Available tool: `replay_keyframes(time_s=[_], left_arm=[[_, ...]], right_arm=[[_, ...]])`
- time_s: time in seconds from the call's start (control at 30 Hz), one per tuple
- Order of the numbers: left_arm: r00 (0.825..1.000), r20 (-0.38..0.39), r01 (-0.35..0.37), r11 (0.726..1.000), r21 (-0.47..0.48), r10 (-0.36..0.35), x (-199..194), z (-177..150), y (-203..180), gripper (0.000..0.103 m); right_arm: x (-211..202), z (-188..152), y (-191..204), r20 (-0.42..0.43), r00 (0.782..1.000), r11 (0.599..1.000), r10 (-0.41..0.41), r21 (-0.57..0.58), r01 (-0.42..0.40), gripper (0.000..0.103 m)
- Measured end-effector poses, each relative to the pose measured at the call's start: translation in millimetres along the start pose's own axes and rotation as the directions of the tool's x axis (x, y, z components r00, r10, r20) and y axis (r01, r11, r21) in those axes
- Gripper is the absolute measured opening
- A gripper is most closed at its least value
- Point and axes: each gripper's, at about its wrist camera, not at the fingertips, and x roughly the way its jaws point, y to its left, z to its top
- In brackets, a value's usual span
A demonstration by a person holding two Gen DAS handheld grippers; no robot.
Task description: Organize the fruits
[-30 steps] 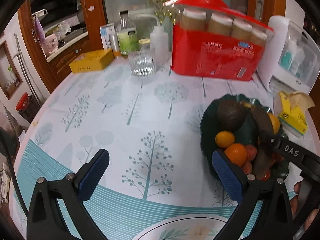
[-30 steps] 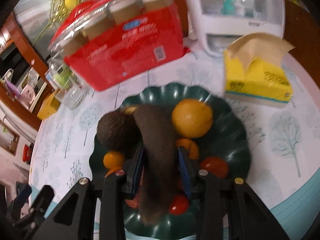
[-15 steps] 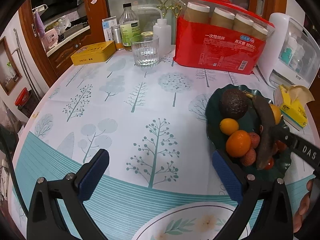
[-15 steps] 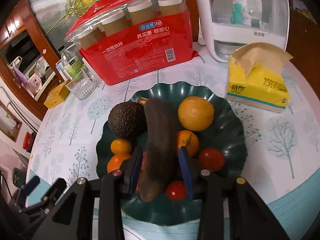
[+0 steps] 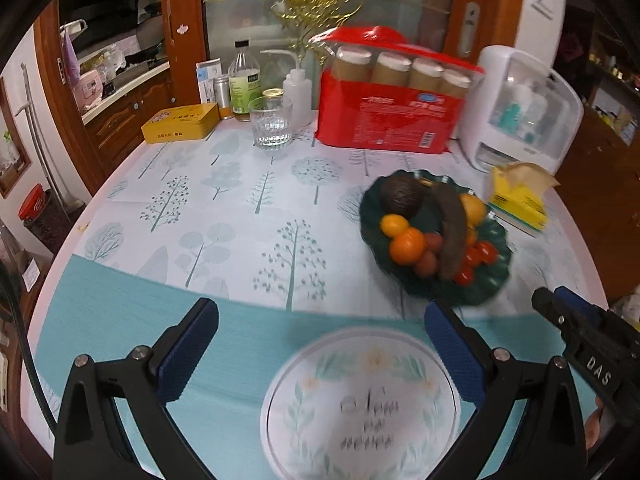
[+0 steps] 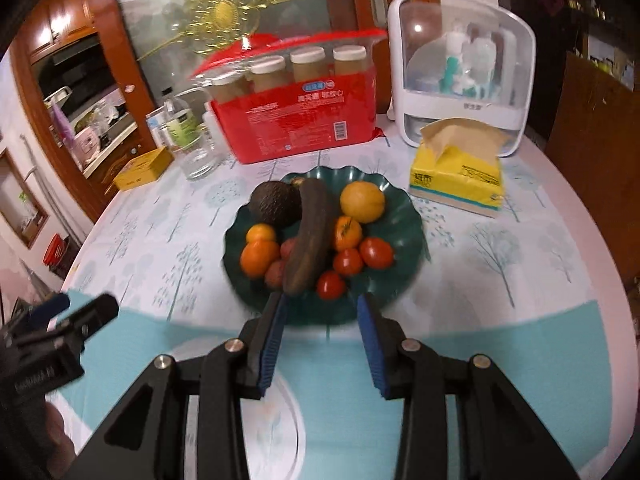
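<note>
Dark green scalloped plate [image 6: 404, 216] on the tree-print tabletop [image 5: 224, 216], right of centre, heaped with fruit: a long dark brown banana [image 6: 310, 236] across the middle, an avocado [image 6: 275, 203] at far left, a yellow citrus [image 6: 362, 201] at far right, small oranges [image 6: 259, 257] at near left, red tomatoes [image 6: 376, 253] at near right. Right gripper [image 6: 322, 344] near the plate's near rim, fingers [image 6: 271, 340] parted with nothing between them, just clear of the banana's near tip. Left gripper [image 5: 320, 350] further left over the teal band of the cloth, fingers [image 5: 188, 352] spread wide and empty, a white floral plate [image 5: 360, 404] on the tabletop below. Yellow tissue pack [image 6: 458, 172] just right of the green plate, white cabinet [image 6: 460, 64] behind it. Red pack of paper cups [image 5: 390, 108] at the far side, a drinking glass [image 5: 271, 124], bottles [image 5: 244, 80] and a yellow tin [image 5: 181, 123] to its left.
</note>
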Motion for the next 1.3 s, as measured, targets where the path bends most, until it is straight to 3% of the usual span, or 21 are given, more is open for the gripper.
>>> replay_keyframes(time_s=[0.13, 0.37, 0.43, 0.57, 0.7, 0.87, 1.3], left_arm=[[1.0, 0.022, 0.015, 1.0, 0.017, -0.016, -36, -27, -1, 0.102], [0.998, 0.02, 0.06, 0.998, 0.02, -0.061, -85, -68, -4, 0.102], [0.997, 0.021, 0.072, 0.997, 0.016, -0.073, -100, -79, -4, 0.102], [0.998, 0.024, 0.057, 0.998, 0.003, -0.057, -124, -98, -6, 0.102], [0.999, 0.044, 0.008, 1.0, 0.014, -0.008, -144, -114, -12, 0.102], [0.999, 0.031, 0.028, 0.999, 0.018, -0.028, -153, -126, -17, 0.102], [1.0, 0.026, -0.007, 0.998, 0.068, 0.006, -160, -140, -37, 0.102]], right_arm=[[-38, -31, 7, 0.03, 1.0, 0.999, -0.009, -0.041, 0.01, 0.048], [-105, -77, 22, 0.081, 0.997, 0.998, 0.004, -0.067, 0.001, 0.052], [-123, -89, 25, 0.096, 0.995, 0.998, -0.009, -0.063, 0.015, 0.062], [-151, -113, 27, 0.137, 0.989, 0.998, -0.054, -0.034, 0.059, 0.071], [-162, -126, 25, 0.123, 0.989, 0.996, -0.085, -0.02, 0.088, 0.072], [-172, -139, 19, 0.095, 0.991, 0.995, -0.096, 0.014, 0.095, 0.072], [-183, -151, 20, 0.091, 0.989, 0.993, -0.114, 0.019, 0.113, 0.073]])
